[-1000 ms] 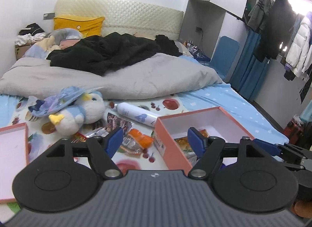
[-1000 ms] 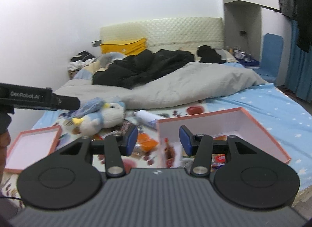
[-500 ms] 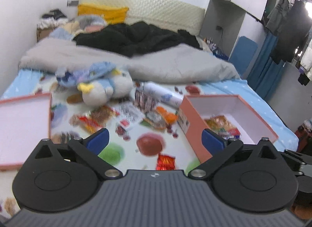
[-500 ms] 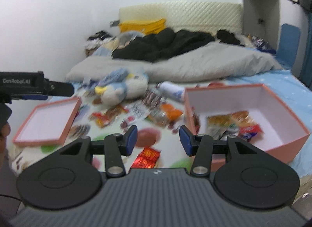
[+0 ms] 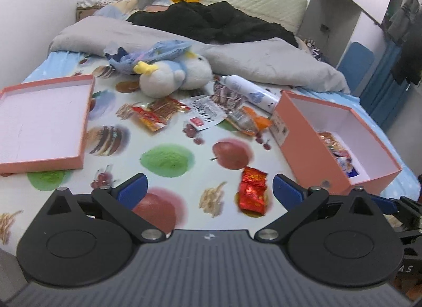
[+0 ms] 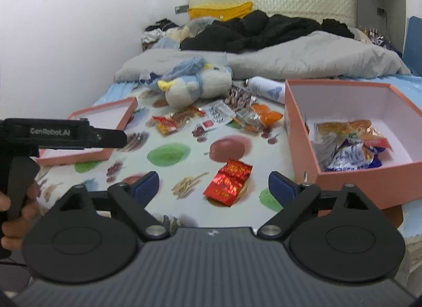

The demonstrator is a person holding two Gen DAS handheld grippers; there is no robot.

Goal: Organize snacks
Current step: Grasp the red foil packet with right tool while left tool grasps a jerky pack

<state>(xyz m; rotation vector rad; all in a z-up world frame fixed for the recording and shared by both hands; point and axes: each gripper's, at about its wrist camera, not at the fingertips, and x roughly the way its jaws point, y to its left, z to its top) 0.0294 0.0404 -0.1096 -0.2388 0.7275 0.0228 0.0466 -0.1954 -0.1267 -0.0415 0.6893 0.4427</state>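
Left wrist view: the left tongs gape released and empty, the red snack packet on the bed just ahead at one o'clock, long axis twelve-to-six. Right wrist view: right tongs, just widened and empty, have the packet dead ahead, the pink box at two o'clock; right looks better lined up.

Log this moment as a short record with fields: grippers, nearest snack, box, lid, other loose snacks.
left gripper: open, nothing between its fingers
right gripper: open, jaws just widened, empty
nearest snack: red foil packet on the fruit-print sheet
box: open, several packets inside
lid: lying inside-up, far left
other loose snacks: cluster by the plush penguin
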